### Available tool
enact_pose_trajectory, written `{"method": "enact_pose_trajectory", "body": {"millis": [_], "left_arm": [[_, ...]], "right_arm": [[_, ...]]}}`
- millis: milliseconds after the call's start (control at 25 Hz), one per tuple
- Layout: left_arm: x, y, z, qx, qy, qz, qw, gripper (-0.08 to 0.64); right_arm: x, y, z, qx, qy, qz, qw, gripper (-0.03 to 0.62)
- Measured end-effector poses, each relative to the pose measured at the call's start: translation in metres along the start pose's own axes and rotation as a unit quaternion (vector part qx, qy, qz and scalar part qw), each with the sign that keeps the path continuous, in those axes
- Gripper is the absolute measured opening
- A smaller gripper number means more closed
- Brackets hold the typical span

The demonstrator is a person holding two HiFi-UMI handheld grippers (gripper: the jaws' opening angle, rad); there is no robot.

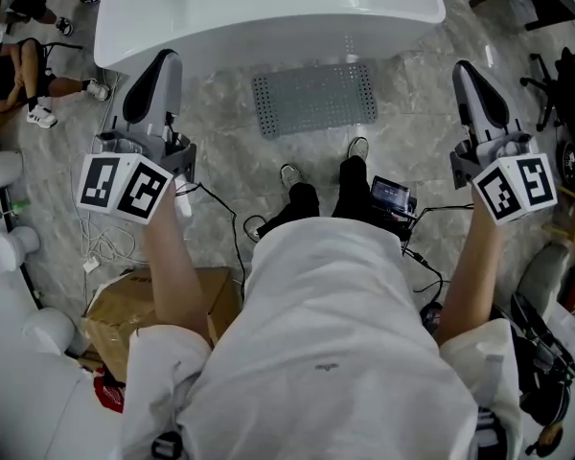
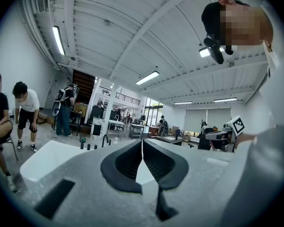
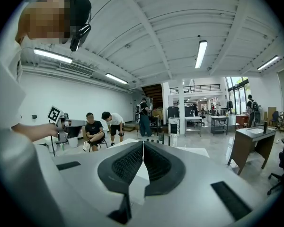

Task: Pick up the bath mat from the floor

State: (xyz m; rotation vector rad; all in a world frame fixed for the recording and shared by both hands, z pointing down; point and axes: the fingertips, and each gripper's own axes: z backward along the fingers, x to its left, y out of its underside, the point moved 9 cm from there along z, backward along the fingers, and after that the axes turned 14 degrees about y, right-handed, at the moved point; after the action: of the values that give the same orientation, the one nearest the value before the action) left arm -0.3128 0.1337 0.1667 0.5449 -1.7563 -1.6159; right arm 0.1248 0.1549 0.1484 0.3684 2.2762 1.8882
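Your left gripper [image 1: 161, 65] and right gripper [image 1: 468, 73] each had fingers [image 2: 128, 162] pressed together, gripping nothing. The grey bath mat [image 1: 314, 99] lay flat on the floor [image 1: 412, 151] beside the bathtub [image 1: 268, 8].

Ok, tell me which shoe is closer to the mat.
The right shoe: its toe sits just short of the near edge of the mat, while the left shoe is set further back.

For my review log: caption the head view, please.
Person faces grey bath mat beside white tub, left claw and right claw shut, empty.
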Motion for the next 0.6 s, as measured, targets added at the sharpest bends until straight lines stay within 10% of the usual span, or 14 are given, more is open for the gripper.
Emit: {"method": "enact_pose_trajectory", "body": {"millis": [600], "left_arm": [[-0.044,0.007,-0.031,0.012,-0.059,0.007,0.9982,0.018]], "right_arm": [[-0.077,0.016,-0.015,0.01,-0.048,-0.01,0.999,0.009]]}}
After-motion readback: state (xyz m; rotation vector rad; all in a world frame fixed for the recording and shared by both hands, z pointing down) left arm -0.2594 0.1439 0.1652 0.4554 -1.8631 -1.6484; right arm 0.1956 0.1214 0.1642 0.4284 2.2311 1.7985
